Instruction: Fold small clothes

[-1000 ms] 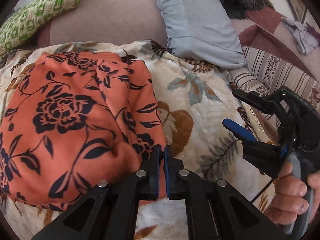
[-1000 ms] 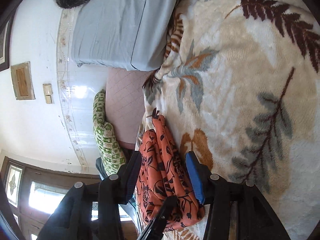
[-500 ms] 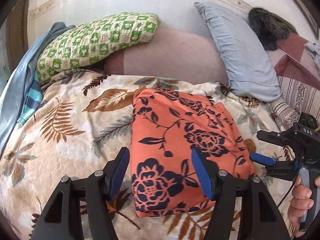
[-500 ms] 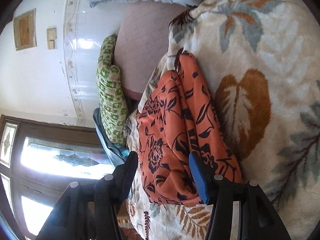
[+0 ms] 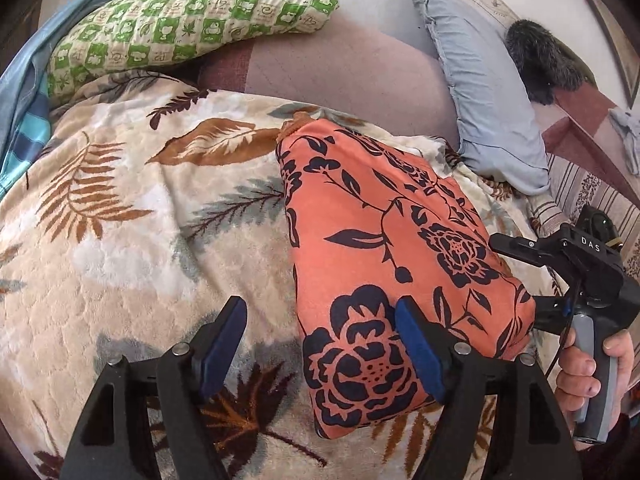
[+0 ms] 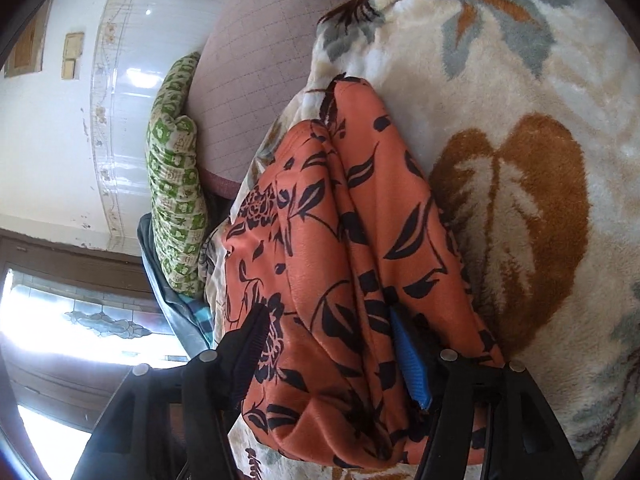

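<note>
An orange garment with black flowers [image 5: 392, 264] lies folded in a thick rectangle on the leaf-patterned blanket [image 5: 132, 248]. My left gripper [image 5: 320, 344] hangs over its near left corner. Its jaws are opening and the blue pads [image 5: 420, 356] stand clear of the cloth. At the right edge of the left wrist view, a hand [image 5: 592, 364] holds my right gripper [image 5: 520, 280] against the garment's right side. In the right wrist view the garment's [image 6: 344, 240] stacked folds sit between my right gripper's [image 6: 328, 352] fingers. Those jaws are opening too, and the pads do not squeeze the cloth.
A green checked pillow [image 5: 188, 20] and a blue-grey pillow [image 5: 484, 112] lean at the head of the bed on a mauve quilted sheet [image 5: 340, 72]. Striped blue cloth [image 5: 24, 136] lies at the left edge. A dark furry item [image 5: 540, 64] sits far right. A wall and glazed door [image 6: 80, 320] show beyond.
My left gripper was shut on the garment's corner and has let go, opened wide and drawn back. My right gripper's jaws have widened around the folds. The garment now rests folded on the blanket.
</note>
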Demonstrator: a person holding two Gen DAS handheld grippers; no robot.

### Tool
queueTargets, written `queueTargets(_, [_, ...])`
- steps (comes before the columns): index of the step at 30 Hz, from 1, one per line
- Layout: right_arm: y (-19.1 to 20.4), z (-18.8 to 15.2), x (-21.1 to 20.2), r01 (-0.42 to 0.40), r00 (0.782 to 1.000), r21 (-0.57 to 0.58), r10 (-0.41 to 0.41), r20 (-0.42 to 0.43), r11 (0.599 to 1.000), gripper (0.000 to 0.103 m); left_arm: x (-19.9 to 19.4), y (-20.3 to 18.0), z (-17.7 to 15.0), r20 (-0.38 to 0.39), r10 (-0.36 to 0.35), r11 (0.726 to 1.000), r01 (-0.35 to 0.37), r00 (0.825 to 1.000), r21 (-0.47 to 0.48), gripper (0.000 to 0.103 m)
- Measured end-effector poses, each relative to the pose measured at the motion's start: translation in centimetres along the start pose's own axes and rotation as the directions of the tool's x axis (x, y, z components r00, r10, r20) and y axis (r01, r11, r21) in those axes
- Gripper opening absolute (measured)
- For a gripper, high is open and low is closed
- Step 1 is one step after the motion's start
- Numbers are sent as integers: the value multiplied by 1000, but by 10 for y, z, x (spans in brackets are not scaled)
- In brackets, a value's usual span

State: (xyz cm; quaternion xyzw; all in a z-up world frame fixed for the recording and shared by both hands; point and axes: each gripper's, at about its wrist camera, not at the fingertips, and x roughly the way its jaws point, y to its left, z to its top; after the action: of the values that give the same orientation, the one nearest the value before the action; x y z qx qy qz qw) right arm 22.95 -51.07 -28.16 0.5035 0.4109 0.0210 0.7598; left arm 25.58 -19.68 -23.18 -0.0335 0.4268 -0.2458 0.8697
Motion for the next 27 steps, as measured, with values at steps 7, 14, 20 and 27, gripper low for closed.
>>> queueTargets(7, [33,-16,0,132,990,-166,-121,79,977,32,1,-14,5,-7,38,997,-37,999,61,83])
queueTargets(14, [47,-21,-14,147,980,-217,-113,164,965,27,-4,-20,6,17,81,990,-82,997,116,83])
queueTargets(20, [47,-16,-39,122,972,-195,-78,221,973,27,-9,-24,8,36,101,985,-105,994,139,84])
queueTargets(27, [13,-12,-47,230,954,-91,-207,217,969,27,-3,-28,5,36,148,972,-152,988,178,86])
